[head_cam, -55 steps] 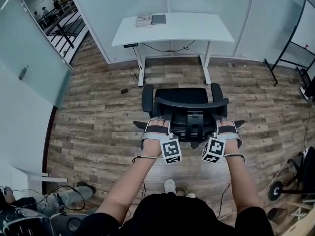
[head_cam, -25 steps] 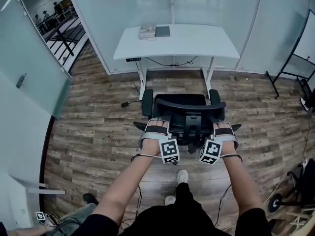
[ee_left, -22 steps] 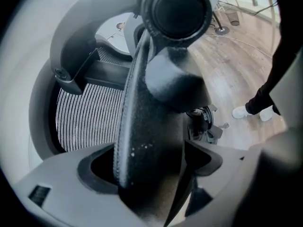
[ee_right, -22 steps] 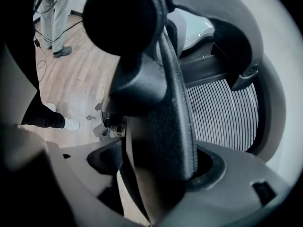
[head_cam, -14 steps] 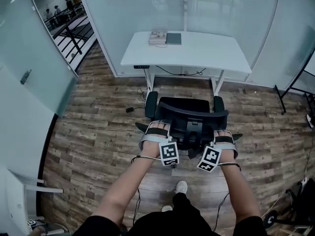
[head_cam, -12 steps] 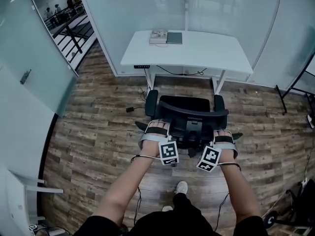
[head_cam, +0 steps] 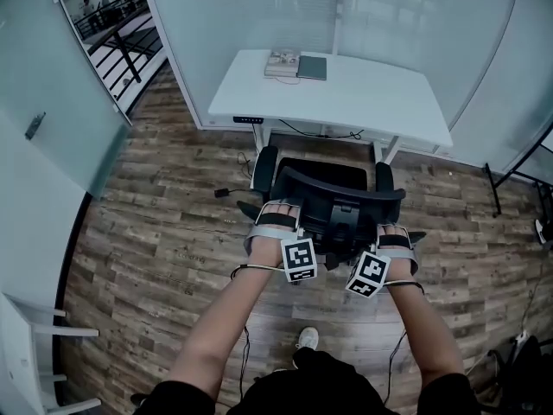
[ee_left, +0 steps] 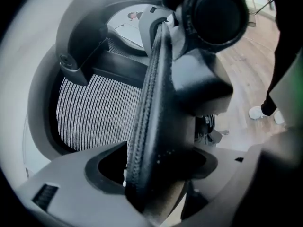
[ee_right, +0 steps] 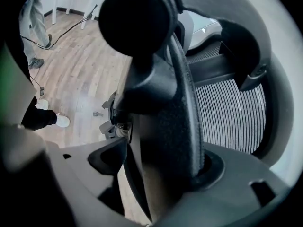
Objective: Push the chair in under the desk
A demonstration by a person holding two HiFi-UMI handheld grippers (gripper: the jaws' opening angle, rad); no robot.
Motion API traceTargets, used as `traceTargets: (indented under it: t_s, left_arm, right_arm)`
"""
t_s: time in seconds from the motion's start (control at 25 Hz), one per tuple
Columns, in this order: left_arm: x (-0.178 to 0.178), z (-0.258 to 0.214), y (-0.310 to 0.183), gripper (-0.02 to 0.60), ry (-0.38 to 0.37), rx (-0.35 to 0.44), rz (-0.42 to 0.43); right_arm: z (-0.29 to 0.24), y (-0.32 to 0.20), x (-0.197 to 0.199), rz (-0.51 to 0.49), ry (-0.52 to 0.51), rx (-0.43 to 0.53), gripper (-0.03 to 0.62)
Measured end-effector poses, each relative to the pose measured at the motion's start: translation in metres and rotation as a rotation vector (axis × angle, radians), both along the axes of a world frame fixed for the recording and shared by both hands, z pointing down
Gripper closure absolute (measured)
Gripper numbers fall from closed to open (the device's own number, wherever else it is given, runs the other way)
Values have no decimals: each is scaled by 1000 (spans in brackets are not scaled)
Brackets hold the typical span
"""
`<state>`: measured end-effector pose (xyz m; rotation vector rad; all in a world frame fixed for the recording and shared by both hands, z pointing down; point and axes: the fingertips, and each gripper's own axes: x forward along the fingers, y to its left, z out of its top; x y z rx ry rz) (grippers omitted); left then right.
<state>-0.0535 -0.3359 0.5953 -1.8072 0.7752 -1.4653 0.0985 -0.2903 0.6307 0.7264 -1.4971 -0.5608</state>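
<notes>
**While the chair stands short of the table, both grippers hold its back**

As the head view looks down, I see the chair (head_cam: 333, 199) on the wood floor (head_cam: 155, 223), facing the table (head_cam: 363, 93) and lined up between its legs. Its seat is close to the near edge but not yet under the top. The left gripper (head_cam: 278, 209) and right gripper (head_cam: 390, 229) sit at the two ends of the back's top rail. The hands cover the jaws here, so this view says nothing of the grip.

In the left gripper view, the back's padded edge runs straight between the jaws. They have just been closing and now clamp it at a middling width. The mesh (ee_left: 90, 112) shows beside it.

In the right gripper view, the other edge fills the gap the same way. These jaws have just eased a little wider, yet the pads look pressed on it. Neither gripper view shows the table.

I judge the push to be under way. The next move calls for an even, straight shove from both hands, so the armrests pass between the legs.
</notes>
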Motion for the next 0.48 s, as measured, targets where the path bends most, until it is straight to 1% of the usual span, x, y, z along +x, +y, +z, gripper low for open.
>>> traceTargets:
  t_s: [0.24, 0.48]
  left_arm:
    - [0, 2, -51, 235, 13, -15, -32]
    - [2, 1, -96, 235, 15, -9, -32]
  right_arm:
    - [-4, -51, 1, -20, 18, 17, 240]
    - [-4, -96, 2, -15, 16, 34, 247]
